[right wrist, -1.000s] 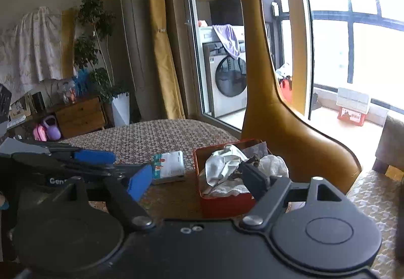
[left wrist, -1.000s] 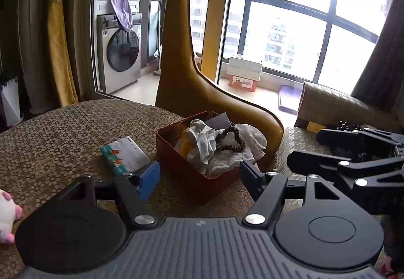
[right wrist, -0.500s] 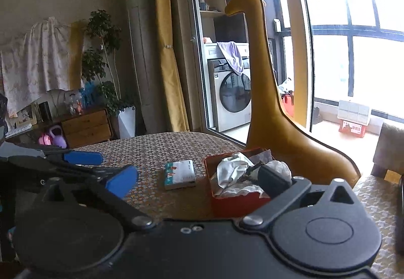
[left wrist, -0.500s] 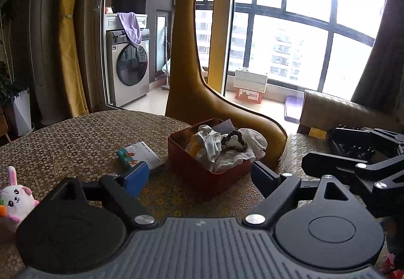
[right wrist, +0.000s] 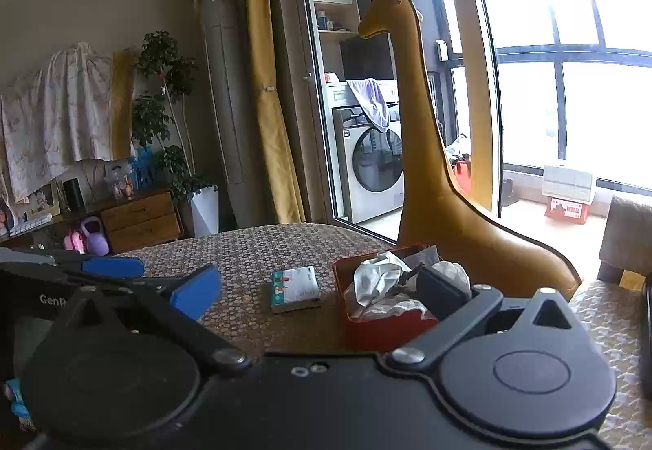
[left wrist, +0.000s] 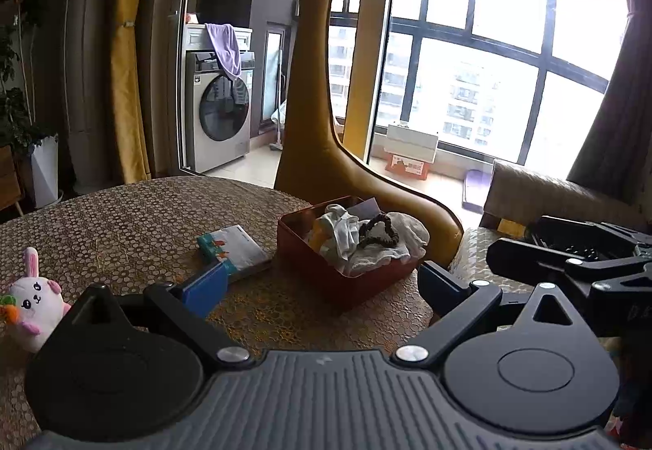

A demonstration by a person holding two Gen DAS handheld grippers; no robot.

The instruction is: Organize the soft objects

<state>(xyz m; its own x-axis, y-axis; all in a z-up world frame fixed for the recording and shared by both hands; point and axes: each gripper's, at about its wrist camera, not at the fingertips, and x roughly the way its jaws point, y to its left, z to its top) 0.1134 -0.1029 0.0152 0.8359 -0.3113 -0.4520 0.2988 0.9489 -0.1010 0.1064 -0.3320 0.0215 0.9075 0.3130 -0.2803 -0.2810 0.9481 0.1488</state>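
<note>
Red box (left wrist: 326, 266) at twelve o'clock already holds cloths; plush bunny (left wrist: 34, 301) at nine o'clock remains on the bench (left wrist: 122, 217). Both tools, left tool (left wrist: 318, 283) and right tool (right wrist: 322, 287), wide, empty.

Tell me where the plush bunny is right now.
The plush bunny sits at the far left edge of the left wrist view, on the patterned table, left of the small booklet and the red box.

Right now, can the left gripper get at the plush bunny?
Probably yes. The left gripper is open and empty, and the plush bunny sits alone on the table, off to its left with nothing between. The gripper points toward the red box, so it must swing left.
</note>
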